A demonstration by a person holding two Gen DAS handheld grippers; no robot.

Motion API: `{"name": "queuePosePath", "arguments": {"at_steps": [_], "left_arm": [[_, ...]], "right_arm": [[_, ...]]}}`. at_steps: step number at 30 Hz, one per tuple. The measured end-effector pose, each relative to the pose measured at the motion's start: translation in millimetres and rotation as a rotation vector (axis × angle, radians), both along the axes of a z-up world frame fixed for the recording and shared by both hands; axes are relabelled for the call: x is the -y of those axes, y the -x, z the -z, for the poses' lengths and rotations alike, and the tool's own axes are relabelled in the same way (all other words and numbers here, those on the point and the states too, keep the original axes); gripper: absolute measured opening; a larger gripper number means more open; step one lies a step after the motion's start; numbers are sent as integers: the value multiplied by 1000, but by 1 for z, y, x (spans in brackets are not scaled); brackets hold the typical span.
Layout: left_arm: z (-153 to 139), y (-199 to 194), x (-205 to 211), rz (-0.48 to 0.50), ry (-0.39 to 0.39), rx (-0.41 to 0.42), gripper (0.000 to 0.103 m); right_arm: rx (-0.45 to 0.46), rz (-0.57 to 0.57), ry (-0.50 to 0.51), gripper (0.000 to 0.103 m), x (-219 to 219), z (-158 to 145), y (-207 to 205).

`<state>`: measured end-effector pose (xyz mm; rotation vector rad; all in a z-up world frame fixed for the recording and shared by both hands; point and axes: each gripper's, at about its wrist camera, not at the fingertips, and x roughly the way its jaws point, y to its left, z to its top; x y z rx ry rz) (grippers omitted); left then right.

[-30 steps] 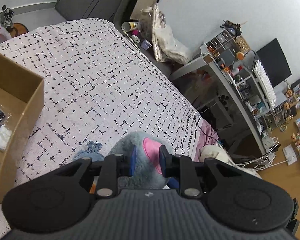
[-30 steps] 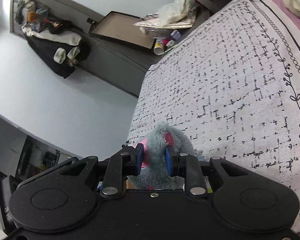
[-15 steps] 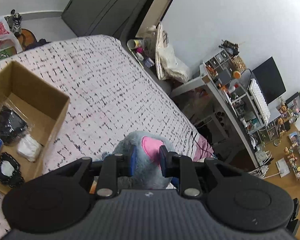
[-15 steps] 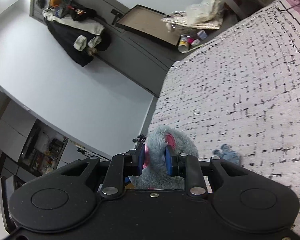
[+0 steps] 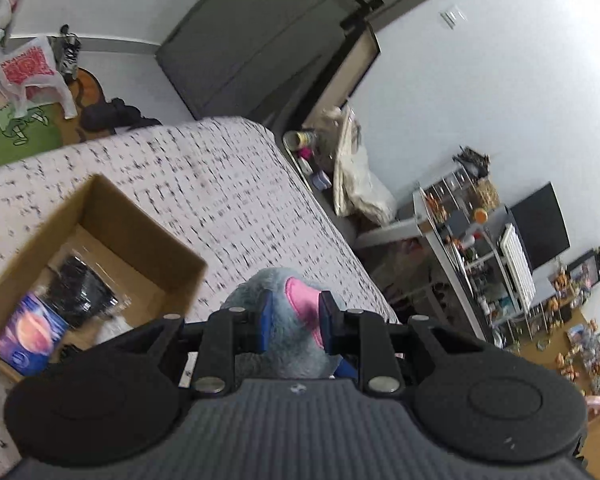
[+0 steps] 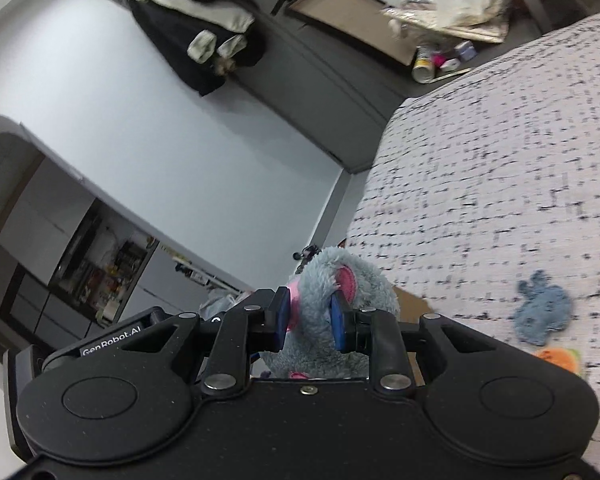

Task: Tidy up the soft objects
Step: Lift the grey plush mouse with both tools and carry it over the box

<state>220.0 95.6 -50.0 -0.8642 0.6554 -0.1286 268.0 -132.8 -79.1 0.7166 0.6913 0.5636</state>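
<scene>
Both grippers, left gripper (image 5: 293, 320) and right gripper (image 6: 311, 316), clamp the fluffy grey-and-pink plush toy (image 5: 288, 320), sharing its bulk for the open brown cardboard box (image 5: 100, 248) at left.

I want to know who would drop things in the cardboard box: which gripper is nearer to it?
Left, judging by views. The left gripper holds the plush toy just beside the cardboard box; past the right gripper only a box edge shows.
</scene>
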Motion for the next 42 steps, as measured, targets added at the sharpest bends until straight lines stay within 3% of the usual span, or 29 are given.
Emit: {"name": "queuePosePath", "arguments": {"at_steps": [14,27,29,34,36,38,42], "left_arm": [[36,-5,-66,-84,135,-35,23],[83,-32,-73,-108,182,-112,23],[87,-37,-69,-116,150,-142,24],[88,-41,-64,-114,104,-188,29],[85,-37,-64,-137,79,-191,37],[83,-38,-64,-164,35,-210,51],[79,-38,-65,-177,6,-209,59]], "right_arm": [[-30,-47,54,24,-59,16,-23],[-60,-54,126,24,-70,45,-54],[-78,-48,126,26,-69,53,-57],[-97,-32,151,50,-62,68,-55],[-92,-32,153,52,-59,69,-54],[-92,-21,154,55,-53,69,-51],[-98,12,146,64,-39,65,-49]]}}
